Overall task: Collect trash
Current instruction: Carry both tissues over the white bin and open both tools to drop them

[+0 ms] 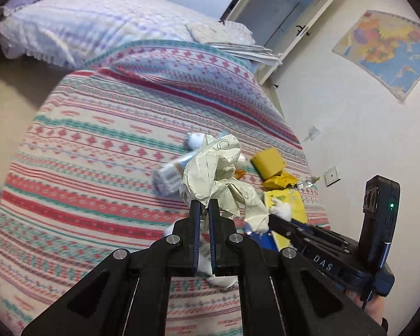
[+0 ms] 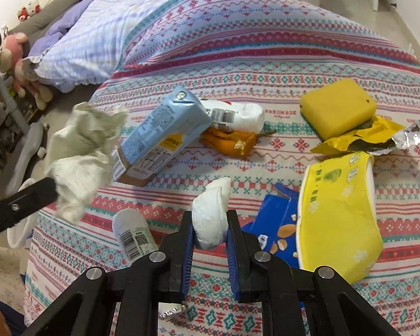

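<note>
Right hand-held gripper (image 2: 210,224) clamps white tissue (image 2: 211,218); left hand-held gripper (image 1: 205,205) pinches crumpled paper (image 1: 215,168).

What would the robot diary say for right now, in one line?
left tongs: shut on crumpled paper | right tongs: shut on white tissue wad | bed: more trash left

Home bedroom: patterned bedspread (image 2: 266,56), pillow (image 1: 78,25), plush toys (image 2: 12,53), wall map (image 1: 386,50)

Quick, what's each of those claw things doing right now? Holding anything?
Left gripper: closed on a crumpled paper wad.
Right gripper: closed on a white tissue wad.
</note>
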